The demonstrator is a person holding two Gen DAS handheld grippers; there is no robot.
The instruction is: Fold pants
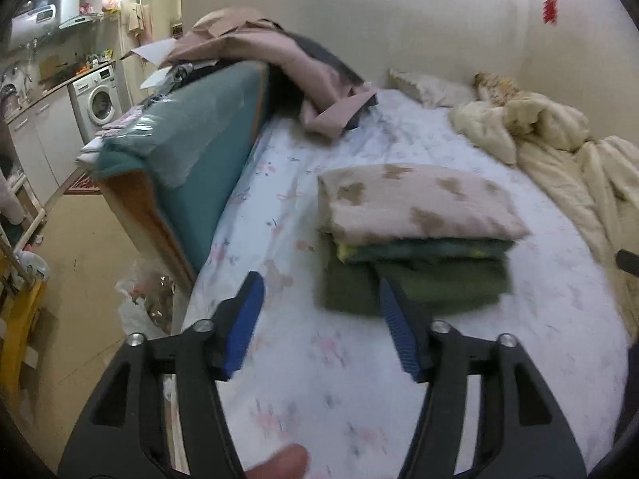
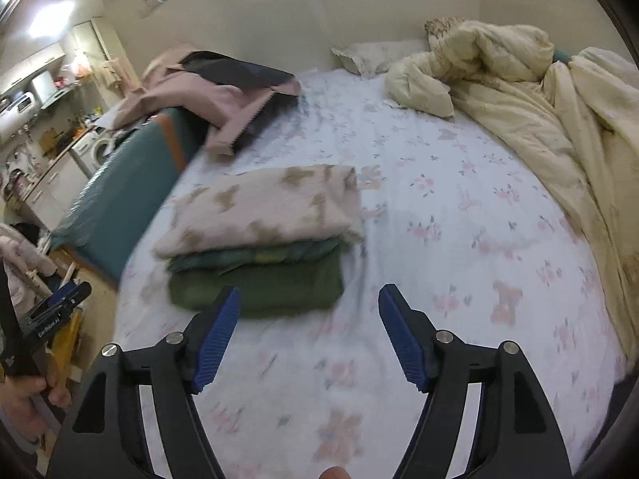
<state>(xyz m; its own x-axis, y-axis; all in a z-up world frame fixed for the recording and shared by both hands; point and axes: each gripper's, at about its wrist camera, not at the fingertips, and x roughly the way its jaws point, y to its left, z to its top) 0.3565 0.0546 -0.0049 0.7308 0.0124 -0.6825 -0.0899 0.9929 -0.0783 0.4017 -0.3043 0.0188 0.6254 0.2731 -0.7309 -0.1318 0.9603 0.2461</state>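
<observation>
Blue-padded grippers wide apart (empty)

The left gripper hovers over the bed, jaws apart and empty, near a folded stack.

Bare sheet lies open between folded stack and, seemingly, duvet.

Stack of 3 folded pants, pink-patterned pair on top
</observation>
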